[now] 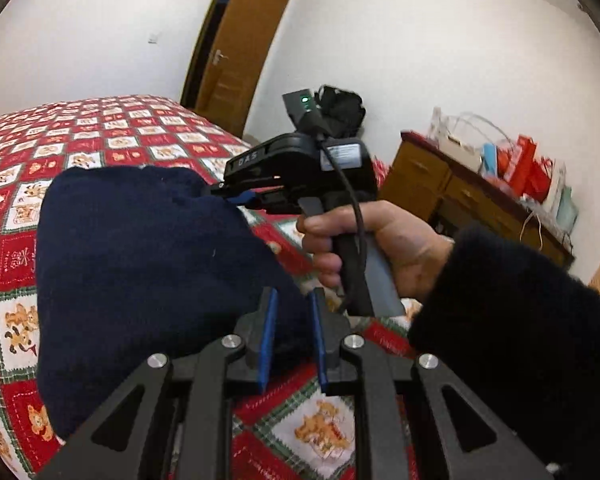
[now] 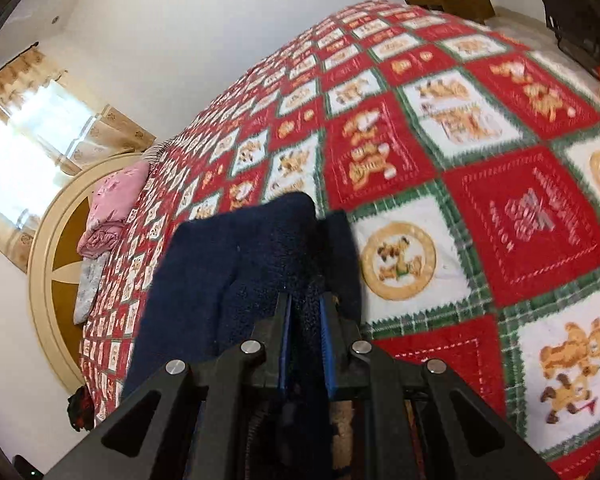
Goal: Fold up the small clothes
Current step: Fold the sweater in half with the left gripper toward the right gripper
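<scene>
We hold the navy garment (image 1: 140,272) lifted above the red patchwork quilt (image 1: 40,152). Our left gripper (image 1: 294,340) has its blue fingers (image 1: 269,340) pinching the cloth's near edge between them. Our right gripper (image 2: 305,344) seems clamped on a fold, though blur softens that view; cloth hangs ahead of its fingertips.

The navy garment (image 2: 236,264) is fuzzy, matt fleece; the quilt (image 2: 480,184) looks soft printed cloth. Each tool (image 1: 294,340) is matt black plastic with shiny metal pins; the door (image 1: 240,48) is wood.
</scene>
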`<action>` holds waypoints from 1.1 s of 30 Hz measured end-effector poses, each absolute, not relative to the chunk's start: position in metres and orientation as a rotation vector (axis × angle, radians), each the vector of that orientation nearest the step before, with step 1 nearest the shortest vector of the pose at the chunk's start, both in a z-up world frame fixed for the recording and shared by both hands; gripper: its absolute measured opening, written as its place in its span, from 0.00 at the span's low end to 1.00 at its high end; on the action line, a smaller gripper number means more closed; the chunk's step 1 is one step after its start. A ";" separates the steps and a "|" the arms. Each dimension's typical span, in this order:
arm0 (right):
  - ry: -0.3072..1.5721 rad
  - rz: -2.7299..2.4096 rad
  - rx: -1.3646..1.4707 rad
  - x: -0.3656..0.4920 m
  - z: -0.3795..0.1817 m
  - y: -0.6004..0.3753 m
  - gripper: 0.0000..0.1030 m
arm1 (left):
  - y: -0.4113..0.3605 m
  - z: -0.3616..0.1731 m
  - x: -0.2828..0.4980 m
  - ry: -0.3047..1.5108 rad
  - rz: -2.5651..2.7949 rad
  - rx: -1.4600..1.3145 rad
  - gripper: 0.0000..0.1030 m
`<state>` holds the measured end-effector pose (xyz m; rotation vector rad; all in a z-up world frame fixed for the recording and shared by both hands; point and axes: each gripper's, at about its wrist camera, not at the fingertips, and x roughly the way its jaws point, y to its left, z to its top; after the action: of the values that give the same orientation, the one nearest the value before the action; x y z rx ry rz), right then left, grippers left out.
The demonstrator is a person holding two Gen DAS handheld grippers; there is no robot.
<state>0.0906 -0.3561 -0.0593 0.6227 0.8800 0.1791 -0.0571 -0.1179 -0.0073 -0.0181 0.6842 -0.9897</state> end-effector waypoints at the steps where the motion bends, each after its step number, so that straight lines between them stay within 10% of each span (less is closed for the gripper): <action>1: 0.875 0.178 0.629 0.091 -0.061 -0.356 0.15 | -0.114 -0.007 -0.057 0.697 -0.993 -0.016 0.20; 9: 0.728 0.217 0.847 0.034 -0.022 -0.382 0.19 | -0.057 0.001 -0.054 0.761 -0.942 -0.134 0.63; 14: 0.703 0.182 0.729 -0.042 0.001 -0.353 0.53 | -0.009 0.009 -0.043 0.709 -0.834 -0.214 0.80; 27: 0.804 0.030 0.458 -0.077 -0.045 -0.297 0.53 | -0.025 -0.050 0.015 0.966 -0.568 -0.297 0.80; 33: 0.839 0.028 0.419 -0.074 -0.060 -0.291 0.13 | -0.041 -0.067 -0.005 1.008 -0.541 -0.278 0.67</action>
<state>-0.0738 -0.2906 -0.0600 0.4193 0.8388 0.0282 -0.0046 -0.0412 -0.0668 -0.2780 1.0077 -0.5412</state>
